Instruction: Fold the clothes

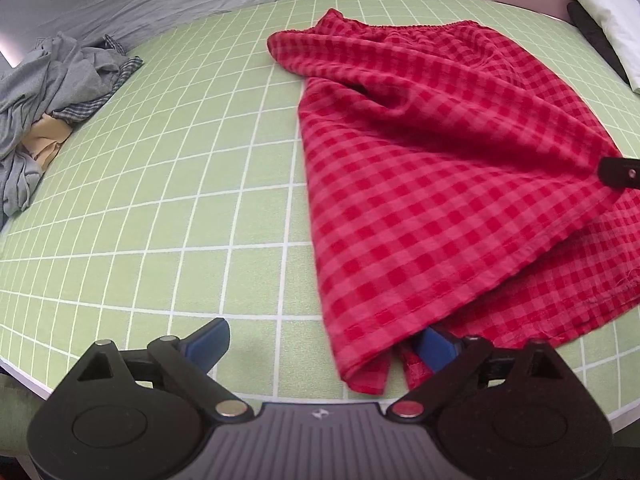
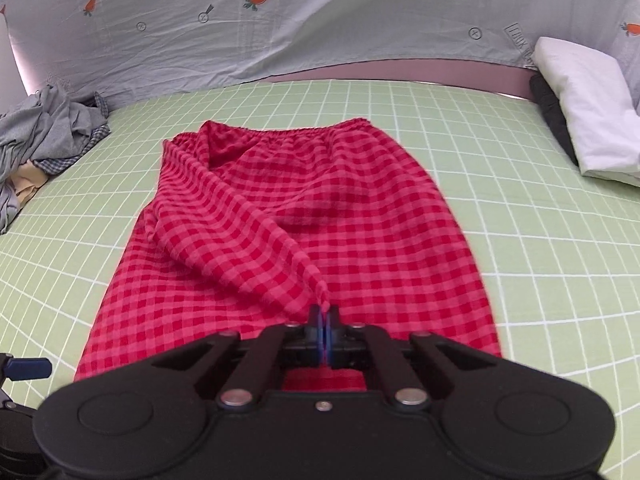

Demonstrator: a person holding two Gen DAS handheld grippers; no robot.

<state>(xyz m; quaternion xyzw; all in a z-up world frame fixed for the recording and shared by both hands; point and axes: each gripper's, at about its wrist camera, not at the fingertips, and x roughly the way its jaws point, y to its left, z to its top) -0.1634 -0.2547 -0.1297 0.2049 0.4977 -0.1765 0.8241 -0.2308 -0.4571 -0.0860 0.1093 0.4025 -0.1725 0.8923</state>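
A red checked garment [image 1: 440, 184] with an elastic waistband lies on the green grid mat [image 1: 180, 200], waistband at the far side. My left gripper [image 1: 320, 344] is open at the garment's near left corner; its right finger is partly under the hem. My right gripper [image 2: 324, 316] is shut on a pinched fold of the red checked garment [image 2: 280, 220] and holds that fold lifted over the middle of the cloth. The right gripper shows at the right edge of the left wrist view [image 1: 620, 174]. The left gripper's blue finger shows at the left edge of the right wrist view [image 2: 28, 368].
A pile of grey and plaid clothes [image 1: 52, 92] lies at the mat's far left, also in the right wrist view [image 2: 48, 136]. A white folded cloth [image 2: 588, 104] on a dark item [image 2: 554, 116] sits at the far right. A grey printed sheet [image 2: 280, 20] hangs behind.
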